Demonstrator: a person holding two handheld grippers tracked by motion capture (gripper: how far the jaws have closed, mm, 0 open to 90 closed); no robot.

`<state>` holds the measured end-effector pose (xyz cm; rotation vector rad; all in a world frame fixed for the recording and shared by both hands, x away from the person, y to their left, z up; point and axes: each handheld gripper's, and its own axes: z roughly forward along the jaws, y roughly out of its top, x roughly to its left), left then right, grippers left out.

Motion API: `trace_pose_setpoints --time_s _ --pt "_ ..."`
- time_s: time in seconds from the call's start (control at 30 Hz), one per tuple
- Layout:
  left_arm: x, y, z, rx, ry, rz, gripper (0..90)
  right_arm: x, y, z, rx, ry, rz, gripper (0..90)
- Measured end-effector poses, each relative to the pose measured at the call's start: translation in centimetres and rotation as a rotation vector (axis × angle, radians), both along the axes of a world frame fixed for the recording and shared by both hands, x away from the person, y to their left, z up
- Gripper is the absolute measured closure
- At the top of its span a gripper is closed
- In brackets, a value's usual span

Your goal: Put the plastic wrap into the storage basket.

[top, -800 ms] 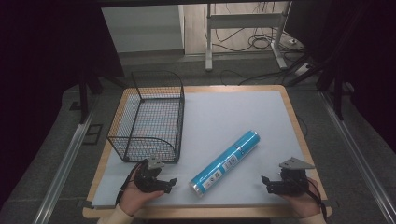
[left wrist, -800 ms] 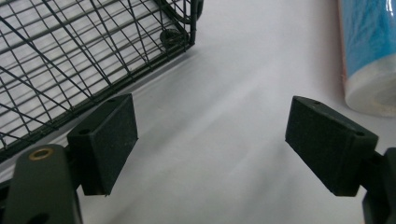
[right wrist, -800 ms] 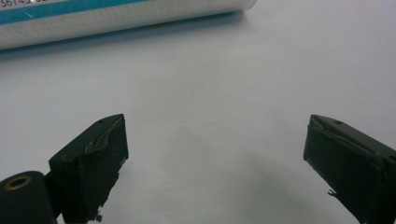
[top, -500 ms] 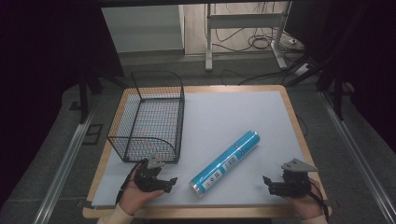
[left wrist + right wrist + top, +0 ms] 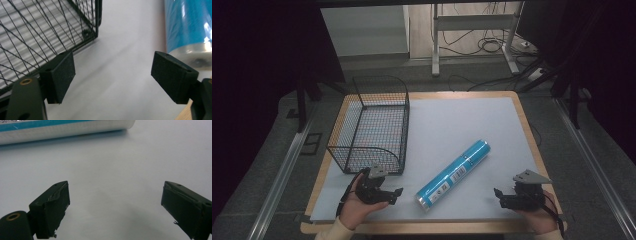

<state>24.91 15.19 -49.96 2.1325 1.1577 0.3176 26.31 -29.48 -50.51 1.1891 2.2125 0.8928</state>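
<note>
The desk [image 5: 492,120] carries a black wire basket [image 5: 372,125] on its left part, and just to the basket's right a blue roll [image 5: 454,172] lies flat and diagonal, touching neither gripper. The left gripper [image 5: 396,194] rests near the basket's front corner, beside the roll's near end, fingers [image 5: 62,75] spread wide on nothing; the right gripper [image 5: 497,194] sits well to the right of the basket, past the roll, equally wide open and empty. This looks like the approach before a grasp: next, one gripper needs to straddle the roll squarely. A white barcode label [image 5: 456,173] is on the roll; its print is too small to read.
</note>
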Motion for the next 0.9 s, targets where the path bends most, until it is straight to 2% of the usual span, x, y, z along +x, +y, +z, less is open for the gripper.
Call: trace_pose_setpoints --time_s 0.03,0.23,0.43,0.6,0.83,0.9 --pt "-0.1 -0.3 0.5 -0.019 -0.002 -0.004 19.4 0.0 0.1 0.0 -0.007 -0.001 0.006 9.0" --pt "-0.3 -1.1 1.5 -0.016 -0.002 -0.025 19.3 -0.1 0.1 0.0 -0.003 -0.004 0.008 9.0" --pt "0.0 -1.9 2.5 -0.001 0.012 -0.034 19.8 0.0 0.1 0.1 -0.001 -0.014 0.004 9.3" --pt "0.2 -3.1 3.6 0.021 0.018 -0.076 19.2 0.0 0.2 0.0 -0.003 -0.015 0.002 9.3" --pt "0.5 -4.3 4.6 0.034 0.014 -0.109 18.5 0.0 0.1 0.1 -0.002 -0.02 0.005 9.4" --pt "0.6 -4.8 4.7 0.038 0.028 -0.123 18.3 -0.1 0.1 0.1 -0.001 -0.019 0.006 9.6"
